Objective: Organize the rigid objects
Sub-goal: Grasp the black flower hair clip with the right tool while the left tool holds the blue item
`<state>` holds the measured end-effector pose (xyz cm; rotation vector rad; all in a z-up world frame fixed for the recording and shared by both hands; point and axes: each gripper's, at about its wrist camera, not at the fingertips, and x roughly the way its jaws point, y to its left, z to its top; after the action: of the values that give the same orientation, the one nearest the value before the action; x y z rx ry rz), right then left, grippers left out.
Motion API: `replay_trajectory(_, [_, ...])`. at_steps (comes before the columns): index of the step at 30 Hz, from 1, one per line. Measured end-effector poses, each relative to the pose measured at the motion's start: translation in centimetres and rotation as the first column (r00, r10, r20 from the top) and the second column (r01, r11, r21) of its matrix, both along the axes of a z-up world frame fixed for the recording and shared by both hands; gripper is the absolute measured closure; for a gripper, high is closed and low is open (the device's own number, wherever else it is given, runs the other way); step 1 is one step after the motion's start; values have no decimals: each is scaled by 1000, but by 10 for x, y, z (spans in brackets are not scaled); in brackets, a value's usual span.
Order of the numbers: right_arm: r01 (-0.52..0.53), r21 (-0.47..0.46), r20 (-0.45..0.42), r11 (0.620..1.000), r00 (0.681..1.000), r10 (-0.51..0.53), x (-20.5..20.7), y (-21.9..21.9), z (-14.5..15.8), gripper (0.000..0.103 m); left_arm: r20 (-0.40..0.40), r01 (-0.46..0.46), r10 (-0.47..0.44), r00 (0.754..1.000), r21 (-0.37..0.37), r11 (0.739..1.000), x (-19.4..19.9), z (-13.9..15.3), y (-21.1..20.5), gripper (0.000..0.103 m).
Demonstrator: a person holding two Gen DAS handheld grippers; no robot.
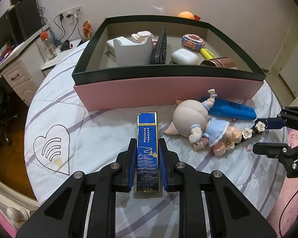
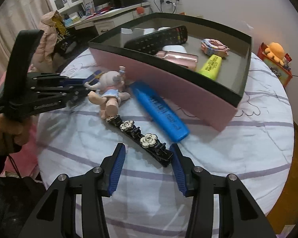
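Left gripper (image 1: 147, 156) is clamping a slim blue rectangular case with gold trim and a pagoda print (image 1: 147, 150), jaws pressing tight on both long sides, case pointing toward the box and sitting low over the quilt. Whether it is resting on the quilt or lifted, cannot tell.

Right gripper (image 2: 147, 164) is sitting over the near end of a long black hair clip with white metal flowers (image 2: 141, 136). Its jaws are standing part open, one on each side of the clip's end; the right pad looks just about touching it, the left pad is clear of it, so no grip showing yet.

Box: a large shallow pink-sided box with a dark green rim (image 1: 168, 93) is sitting on the white quilt with purple stripes (image 1: 89, 138). Already lying inside: a white plastic stand (image 1: 132, 52), a black remote control (image 1: 160, 48), a white earbud case (image 1: 184, 56), a yellow highlighter (image 1: 207, 53), a rose-gold cylinder (image 1: 220, 62), a small pastel brick-built model (image 1: 192, 41) and a white block piece (image 1: 142, 36).

Still lying outside, near the box's front wall: a pig figurine in a pale blue dress (image 1: 200, 127), on its side, touching a blue highlighter (image 1: 232, 109) behind it, plus the hair clip and the held case.

Judging: well over halfway, roughly seven in, four waiting. Case looks next for the box, then the clip.
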<state>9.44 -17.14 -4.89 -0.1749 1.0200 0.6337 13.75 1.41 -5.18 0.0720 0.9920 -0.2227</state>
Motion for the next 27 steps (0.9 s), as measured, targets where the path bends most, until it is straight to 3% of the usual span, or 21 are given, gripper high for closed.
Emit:
replay_trajectory(4, [39,1,6,999,999,-39,6,-1,-2,56,1,2,-2,1000,0,1000,-1,0,0,83])
replay_trajectory(7, [5,-7,-3,1000,1000,-5,9,4,-7,56,1,4,-4,1000,2,1000,-2,0,0,83])
replay_trajectory(10, [-58,6,-13,998,998,58,1,12,-3,75,1,7,-7,1000,4,1000,-2,0,0,83])
replay_trajectory(22, [-58,14,11,998,998,58,-5,29,-6,84,4,8,-8,1000,-3,1000,-4,1,0,83])
replay_trajectory(27, [-11,86,16,996,1000,9,-18,13,2,89,18,2,-2,1000,-15,1000,-6,6,4,83])
